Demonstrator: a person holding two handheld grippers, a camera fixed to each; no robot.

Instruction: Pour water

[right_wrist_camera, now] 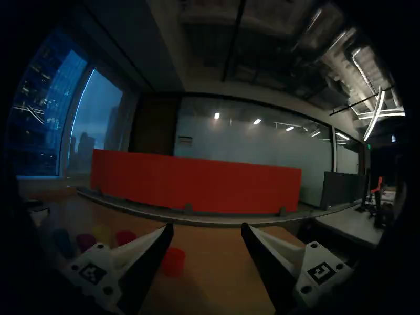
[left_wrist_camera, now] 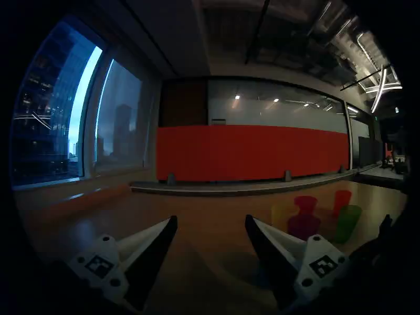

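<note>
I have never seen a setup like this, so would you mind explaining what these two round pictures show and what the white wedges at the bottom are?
There is no robot here. A person carries a two-finger tool in each hand, and a fisheye camera rides on each tool, looking forward along its fingers. The white wedges in the left gripper view are the left hand-held gripper, and those in the right gripper view are the right hand-held gripper. Both are open and hold nothing. Below them is a wooden table in a dim office, with a red partition behind it. The left gripper view shows a magenta vessel, a red cup and a green cup on the table. The right gripper view shows a nearer red cup.
</note>
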